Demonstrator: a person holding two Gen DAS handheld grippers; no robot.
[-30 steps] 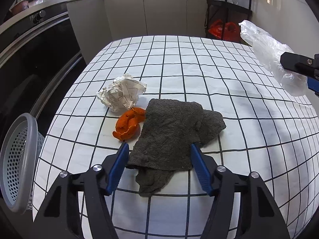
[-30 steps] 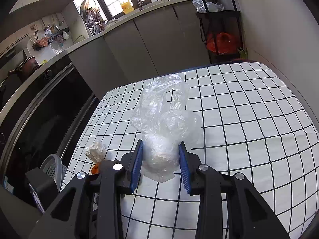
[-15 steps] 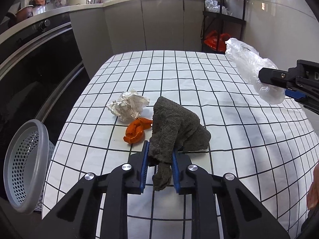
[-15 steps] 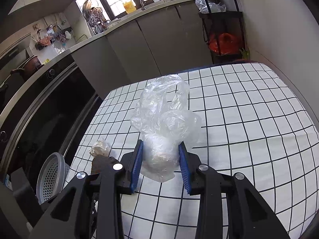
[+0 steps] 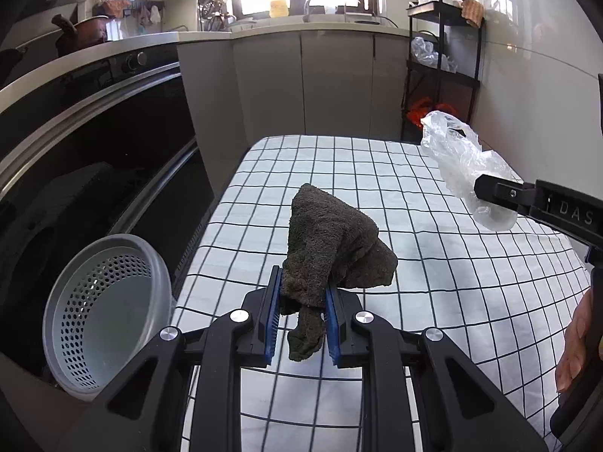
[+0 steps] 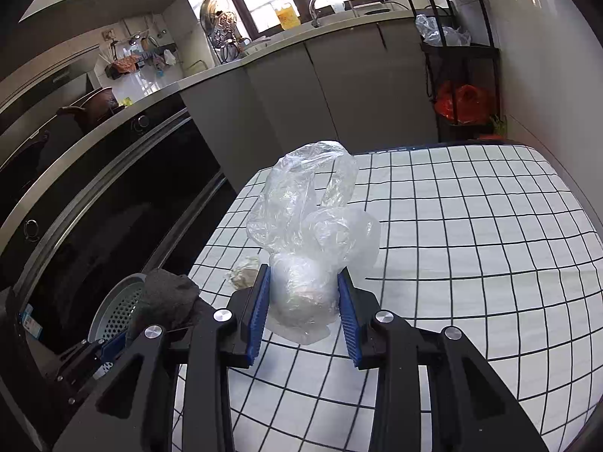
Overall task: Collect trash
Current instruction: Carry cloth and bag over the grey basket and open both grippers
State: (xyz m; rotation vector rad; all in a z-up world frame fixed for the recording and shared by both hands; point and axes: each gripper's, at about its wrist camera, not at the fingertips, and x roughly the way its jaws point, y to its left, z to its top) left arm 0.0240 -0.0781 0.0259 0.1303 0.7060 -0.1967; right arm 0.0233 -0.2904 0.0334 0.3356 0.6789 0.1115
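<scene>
My left gripper [image 5: 301, 316] is shut on a dark grey cloth [image 5: 331, 241] and holds it up above the checked table [image 5: 433, 282]. The cloth hides the table behind it. My right gripper [image 6: 304, 316] is shut on a clear plastic bag [image 6: 305, 222] and holds it above the table; it also shows in the left wrist view [image 5: 463, 169] at the right. A crumpled paper ball [image 6: 245, 273] lies on the table behind the right gripper's left finger. The grey cloth also shows in the right wrist view [image 6: 166, 297], low on the left.
A grey perforated bin [image 5: 105, 309] stands on the floor left of the table, also in the right wrist view [image 6: 117, 309]. A black oven front [image 5: 94, 143] runs along the left. A black shelf rack [image 5: 441, 67] with bags stands behind the table.
My left gripper closed on the grey cloth and lifted it off the table, toward the left edge near the bin. The right gripper kept holding the plastic bag, nearly still.
</scene>
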